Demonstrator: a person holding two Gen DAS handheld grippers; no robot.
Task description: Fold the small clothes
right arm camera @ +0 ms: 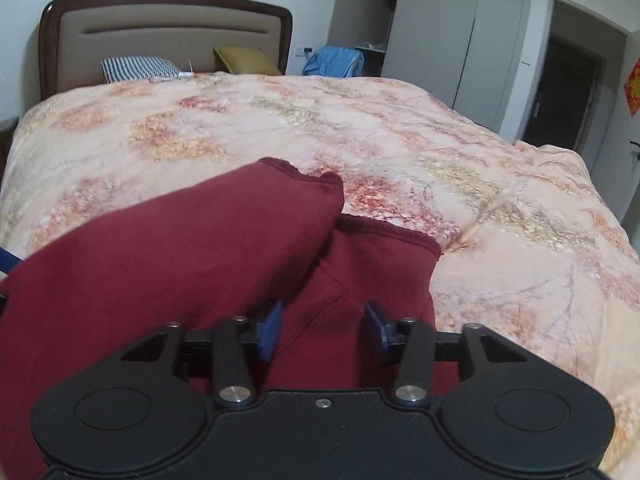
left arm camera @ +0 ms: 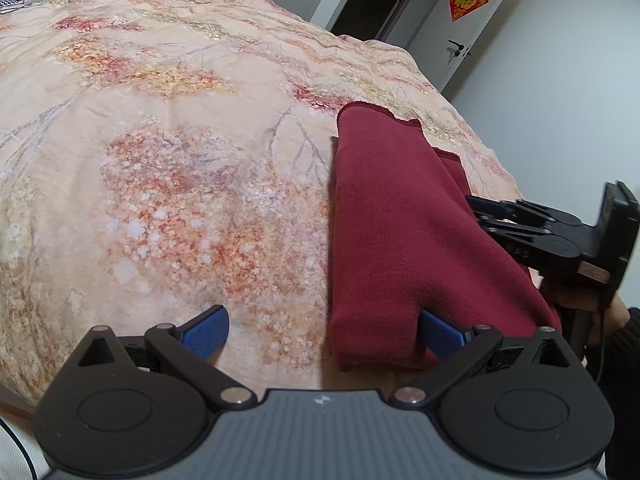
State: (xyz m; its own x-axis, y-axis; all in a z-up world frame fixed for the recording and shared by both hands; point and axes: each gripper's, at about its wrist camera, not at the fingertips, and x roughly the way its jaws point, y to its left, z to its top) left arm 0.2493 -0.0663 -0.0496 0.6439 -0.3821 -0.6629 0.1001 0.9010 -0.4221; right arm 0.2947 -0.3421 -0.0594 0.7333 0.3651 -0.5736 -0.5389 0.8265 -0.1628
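Note:
A dark red knit garment (left arm camera: 404,232) lies folded on the floral bedspread (left arm camera: 168,160), long and narrow, its hemmed end far from me. My left gripper (left arm camera: 324,330) is open wide at its near end; the right blue pad (left arm camera: 440,334) touches the cloth edge, the left pad (left arm camera: 206,332) is over bare bedspread. My right gripper (left arm camera: 486,212) shows at the garment's right side. In the right wrist view the garment (right arm camera: 168,264) fills the near left, one layer folded over another. My right gripper (right arm camera: 324,330) is open just above the lower layer, holding nothing.
The bedspread (right arm camera: 400,160) covers a wide bed with a padded headboard (right arm camera: 160,32). Pillows (right arm camera: 138,69) lie at the head. A wardrobe (right arm camera: 432,40) and a dark doorway (right arm camera: 568,92) stand beyond the bed's right side. The bed edge drops off at the right.

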